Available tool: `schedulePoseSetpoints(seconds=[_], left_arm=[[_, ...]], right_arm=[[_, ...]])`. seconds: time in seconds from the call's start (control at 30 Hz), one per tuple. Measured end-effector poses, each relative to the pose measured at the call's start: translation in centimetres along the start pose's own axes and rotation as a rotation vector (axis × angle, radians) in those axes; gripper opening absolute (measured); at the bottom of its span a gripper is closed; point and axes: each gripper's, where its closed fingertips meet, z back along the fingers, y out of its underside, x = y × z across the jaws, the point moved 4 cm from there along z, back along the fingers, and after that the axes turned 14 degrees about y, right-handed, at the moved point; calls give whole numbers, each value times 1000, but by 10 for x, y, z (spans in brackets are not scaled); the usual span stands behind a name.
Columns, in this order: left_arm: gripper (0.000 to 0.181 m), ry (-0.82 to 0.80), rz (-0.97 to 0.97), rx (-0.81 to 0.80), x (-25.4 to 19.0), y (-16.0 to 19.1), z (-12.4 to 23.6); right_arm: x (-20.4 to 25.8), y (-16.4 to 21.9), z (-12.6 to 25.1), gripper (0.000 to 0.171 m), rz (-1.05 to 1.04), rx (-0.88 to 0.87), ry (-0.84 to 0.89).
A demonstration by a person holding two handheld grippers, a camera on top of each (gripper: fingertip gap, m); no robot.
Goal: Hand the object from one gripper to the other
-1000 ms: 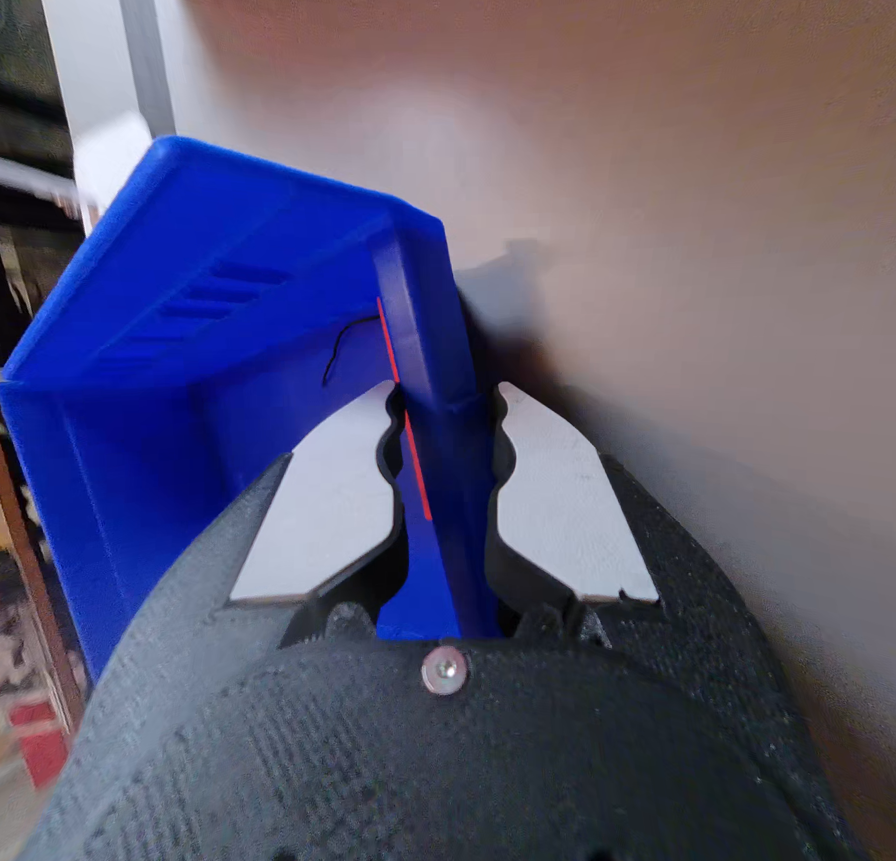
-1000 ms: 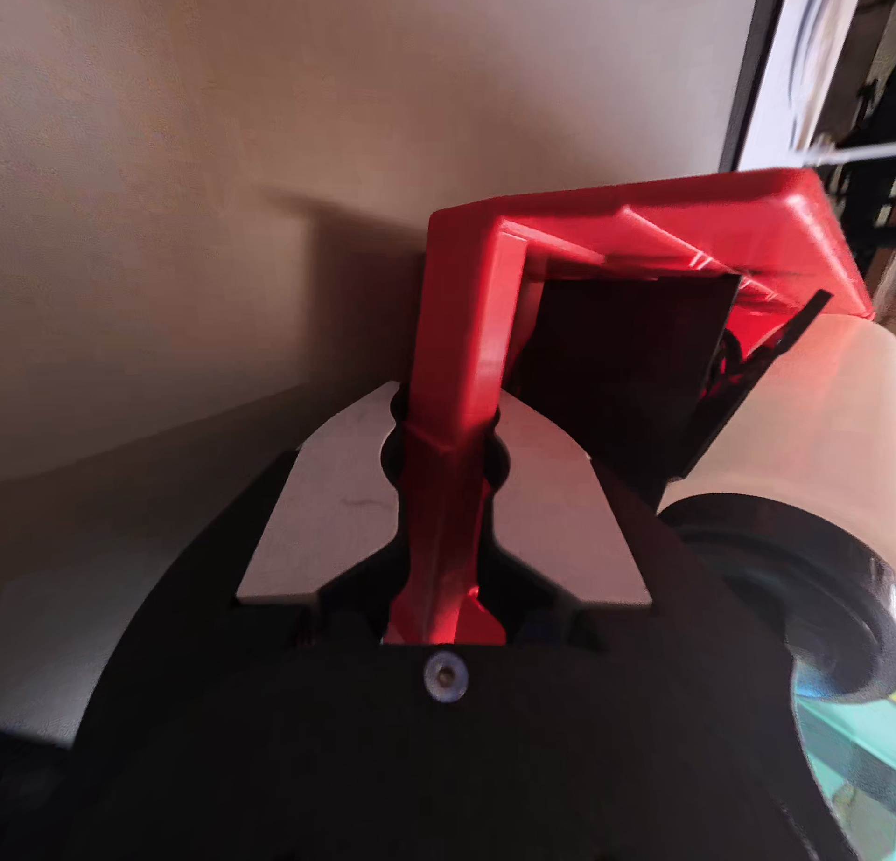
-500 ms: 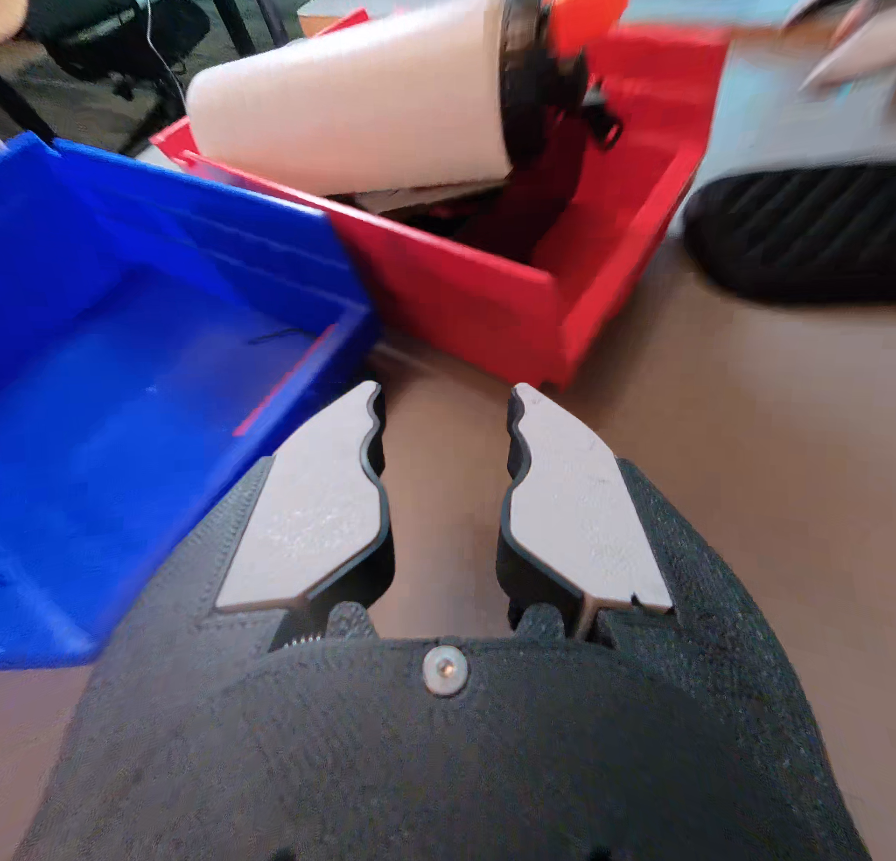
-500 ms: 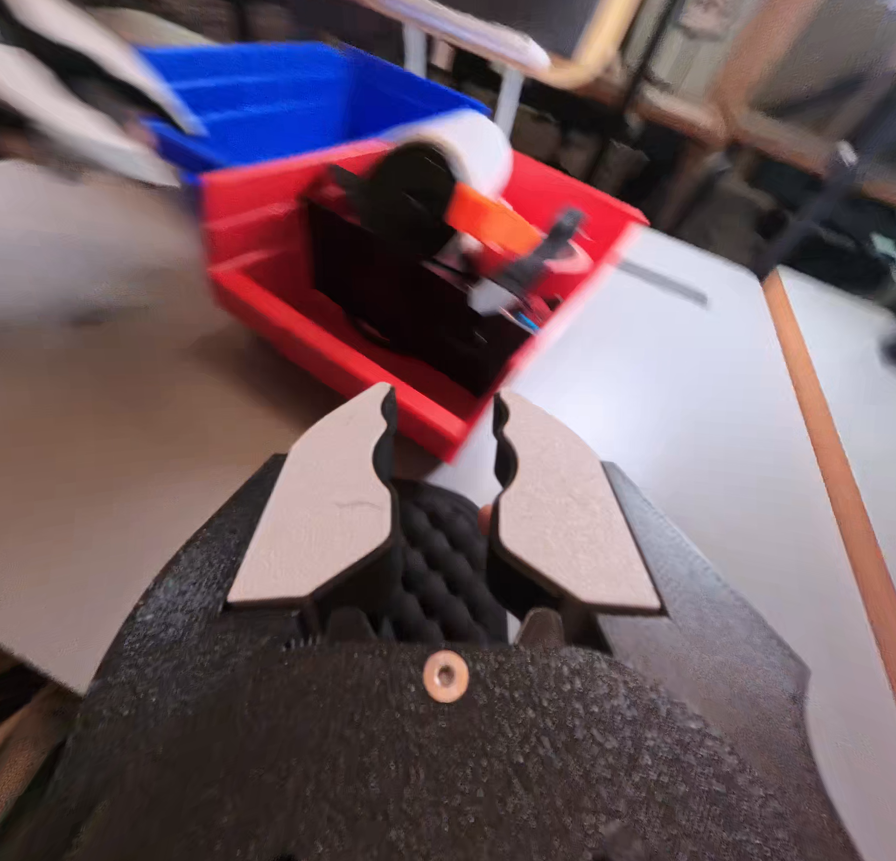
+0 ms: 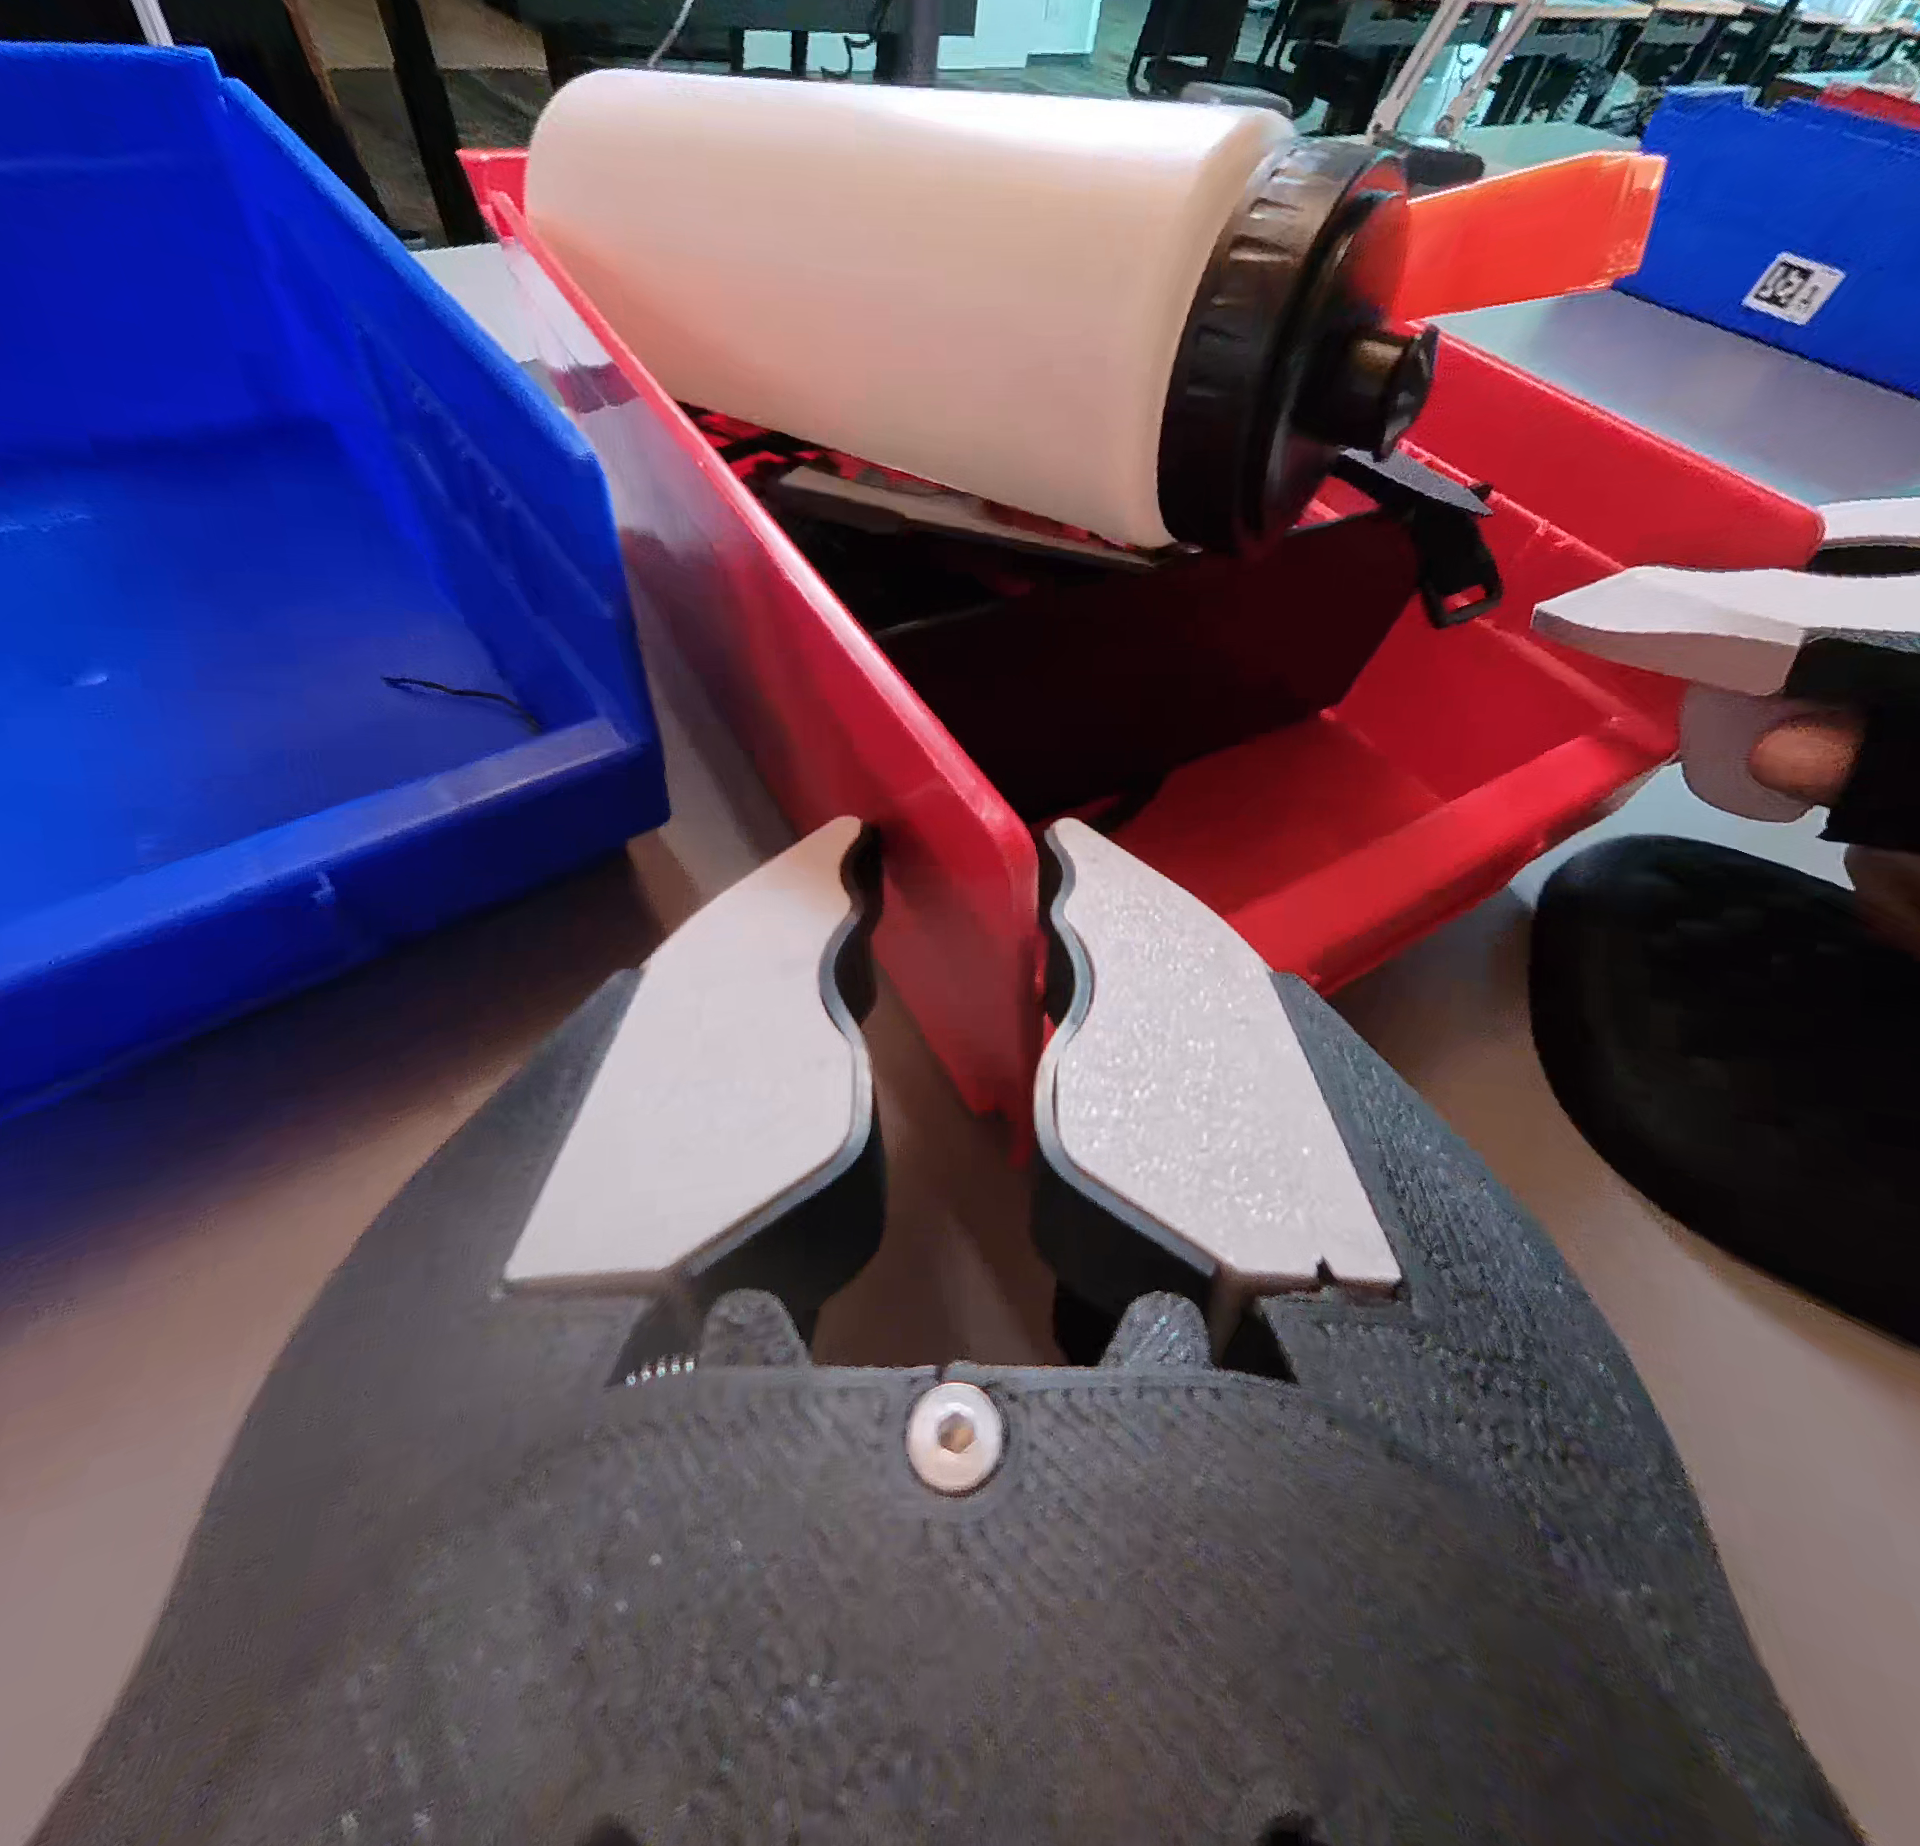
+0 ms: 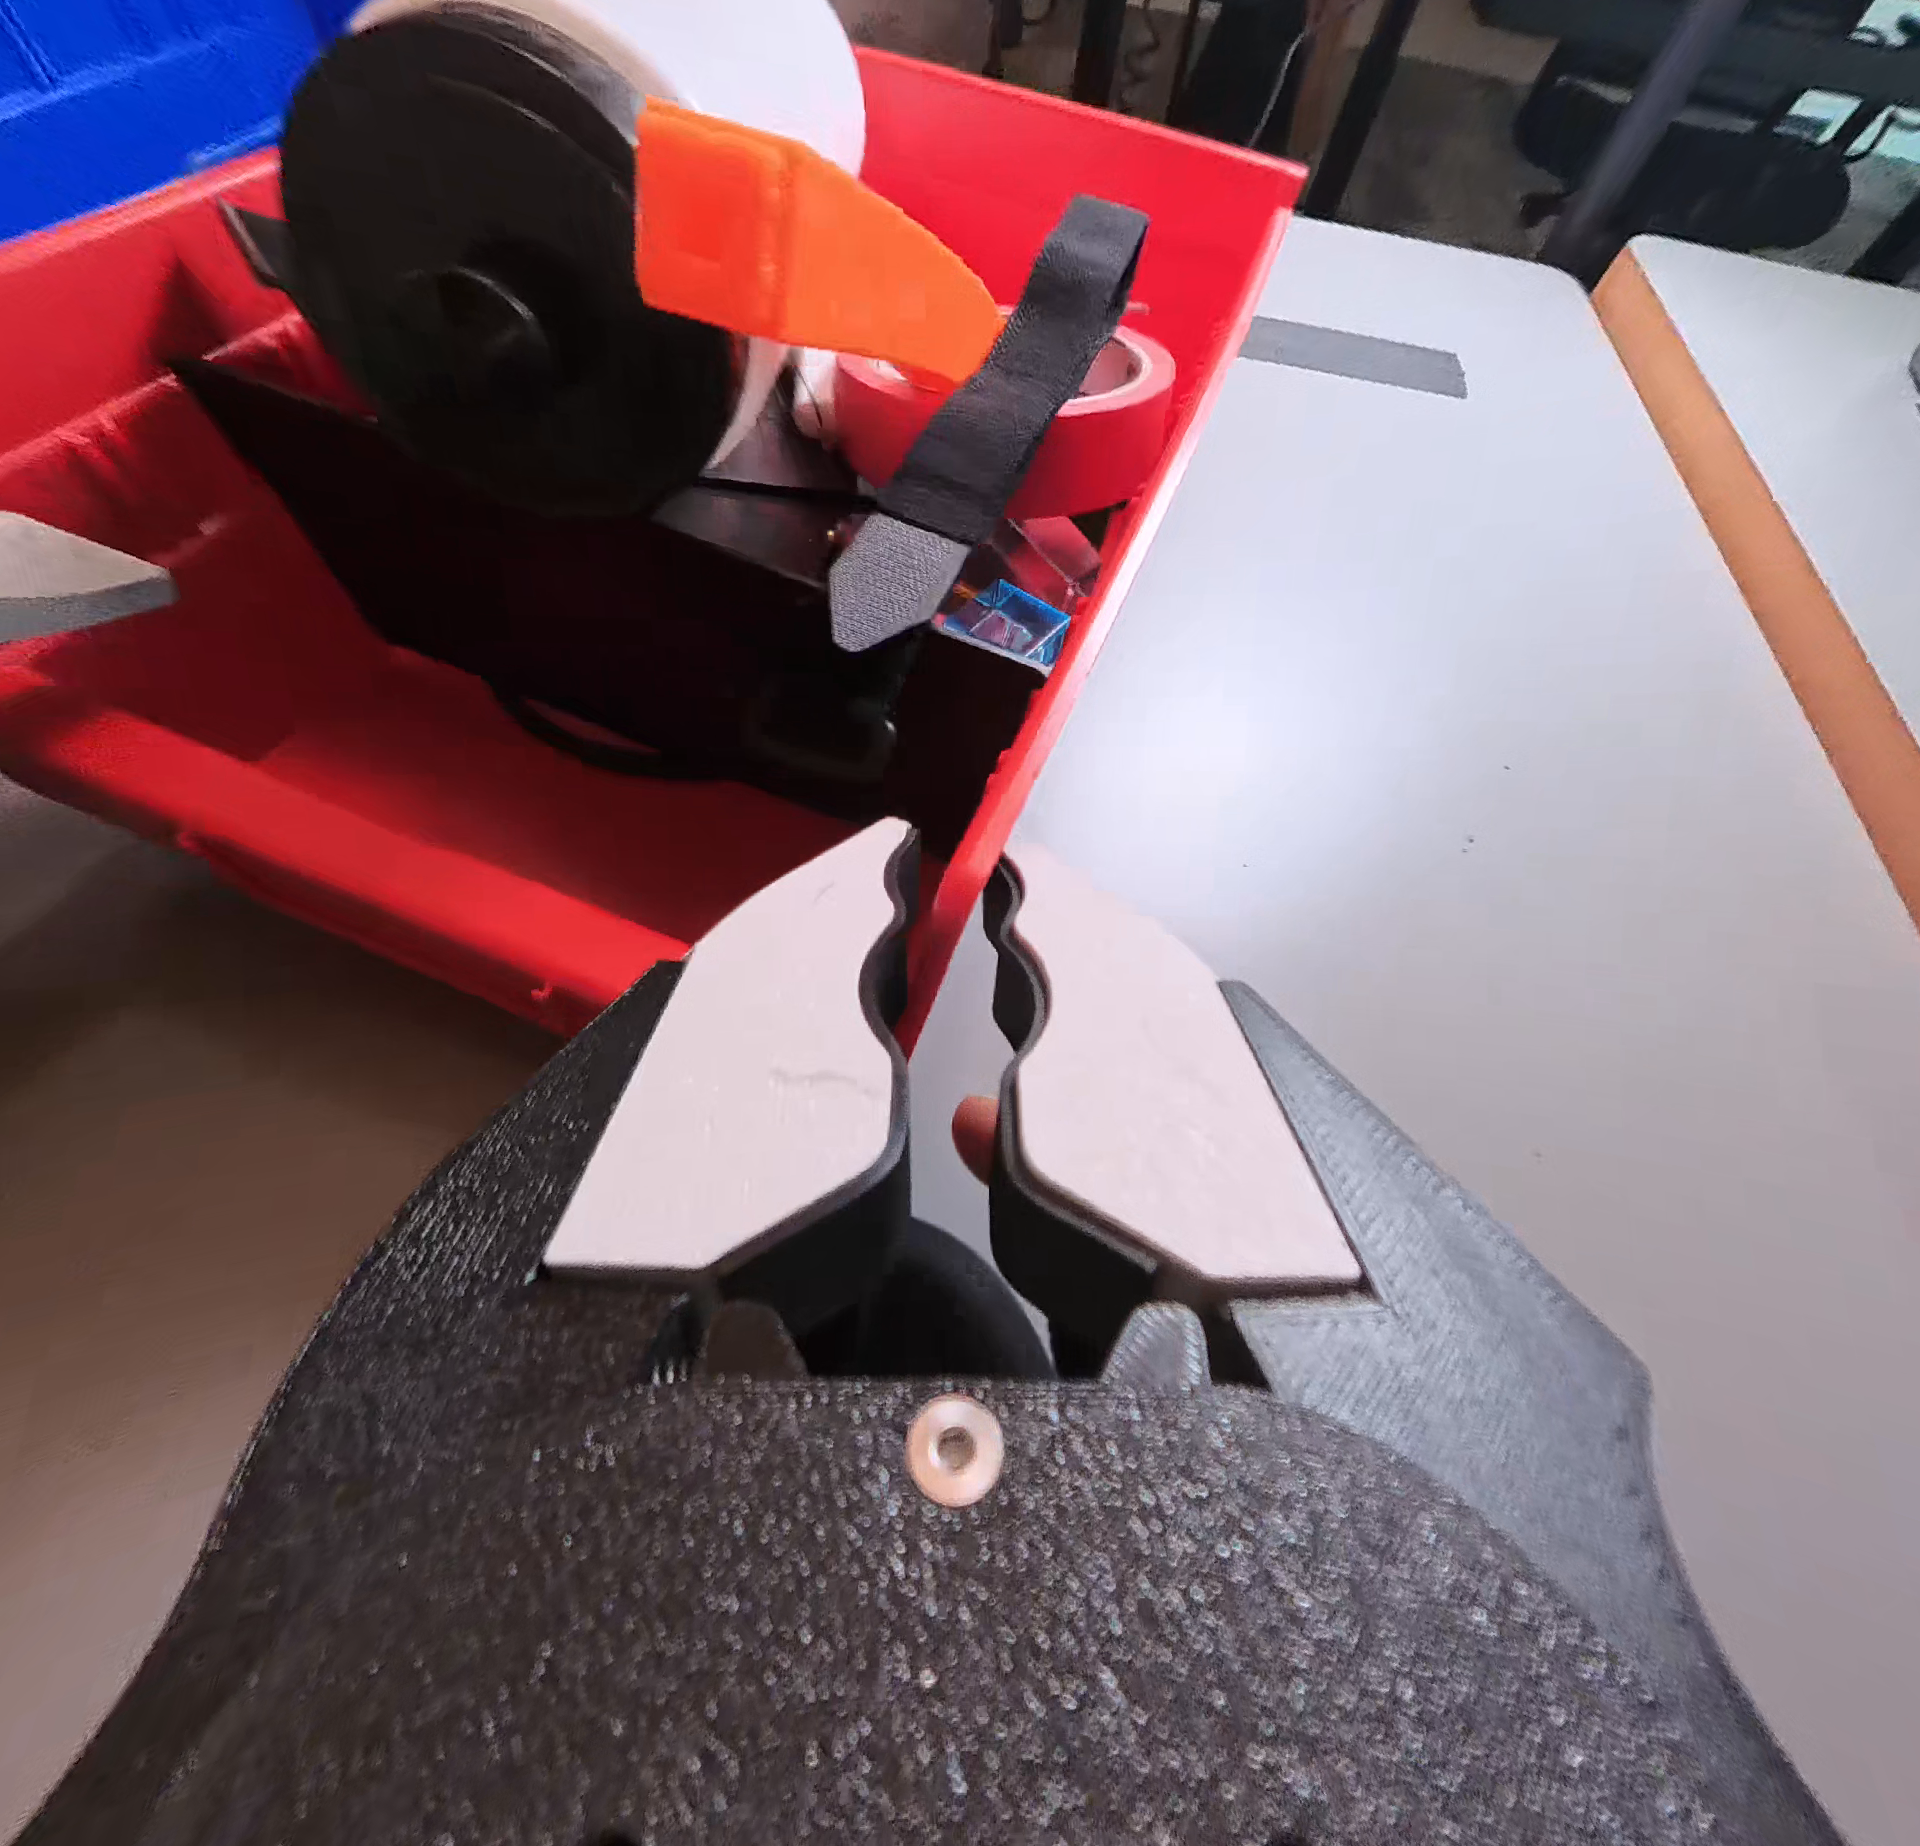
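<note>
A red bin (image 5: pixel 1351 861) holds a white bottle with a black lid (image 5: pixel 883 290) lying on its side, with an orange tab (image 6: pixel 810 258) at the lid. Under it lie a black box (image 6: pixel 520 570), a red tape roll (image 6: pixel 1101 425) and a black strap (image 6: pixel 997 425). My left gripper (image 5: pixel 956 840) is open and empty, its jaws either side of the bin's near left corner. My right gripper (image 6: pixel 951 851) is narrowly open and empty, its jaws either side of the bin's right wall edge (image 6: pixel 1174 446). Its fingers (image 5: pixel 1683 643) show at the right of the left wrist view.
An empty blue bin (image 5: pixel 260 549) stands close against the red bin's left side. Another blue bin (image 5: pixel 1787 196) sits farther back right. The grey table (image 6: pixel 1455 757) stretches right of the red bin, to a wood-edged seam (image 6: pixel 1766 549). Desks and chairs stand beyond. Spacing between my two grippers at the tips: around 20 cm.
A second ago each gripper was shut on a bin wall, left on blue, right on red. Both let go and backed off. Now both have moved up to the red bin's front corners.
</note>
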Motion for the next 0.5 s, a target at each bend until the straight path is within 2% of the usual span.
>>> schedulePoseSetpoints(seconds=[0.2,0.43,0.5], left_arm=[[34,51,-67,7,-25,5,-5],[35,90,-177,32,-38,-3,-30],[37,160,-189,76,-32,-8,-43]], right_arm=[[-16,10,13,9,0,8,50],[-46,15,6,6,-37,18,118],[-55,11,-7,5,-16,24,163]])
